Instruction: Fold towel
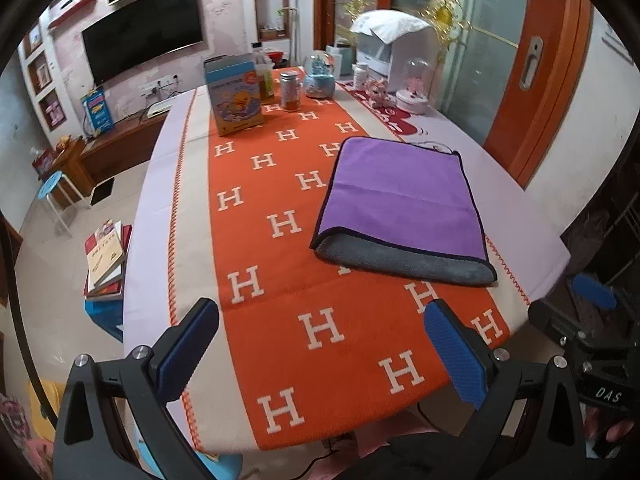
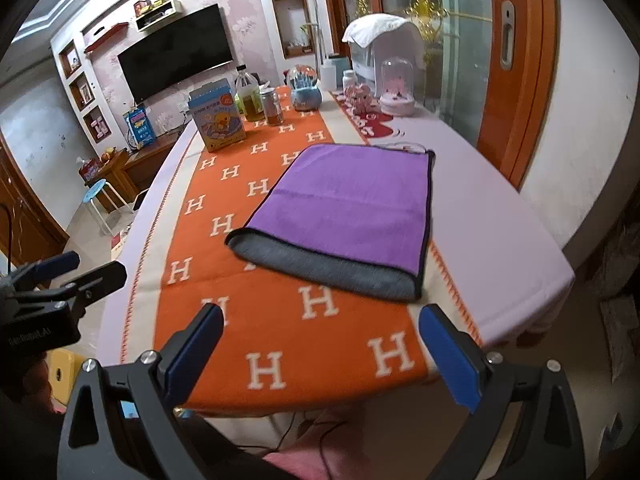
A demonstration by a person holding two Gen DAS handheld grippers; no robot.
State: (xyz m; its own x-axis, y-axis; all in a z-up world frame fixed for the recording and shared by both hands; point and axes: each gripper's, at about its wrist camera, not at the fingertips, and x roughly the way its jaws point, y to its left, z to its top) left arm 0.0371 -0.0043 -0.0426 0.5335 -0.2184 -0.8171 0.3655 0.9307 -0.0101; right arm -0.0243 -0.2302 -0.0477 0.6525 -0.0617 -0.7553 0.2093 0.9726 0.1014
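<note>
A purple towel (image 1: pixel 400 196) with a grey underside lies folded on the table, over the orange runner with white H letters (image 1: pixel 280 280). Its grey layer sticks out along the near edge. It also shows in the right wrist view (image 2: pixel 348 204). My left gripper (image 1: pixel 320 340) is open and empty, held above the near table edge, short of the towel. My right gripper (image 2: pixel 320 344) is open and empty too, just in front of the towel's near edge. Each gripper shows at the side of the other's view.
At the far end of the table stand a duck-print box (image 1: pixel 236 96), a bottle (image 1: pixel 264 76), a jar (image 1: pixel 291 92), a snow globe (image 1: pixel 320 76) and a white appliance (image 1: pixel 396 48). A book stack (image 1: pixel 106 260) and a blue stool (image 1: pixel 52 184) are on the floor at left.
</note>
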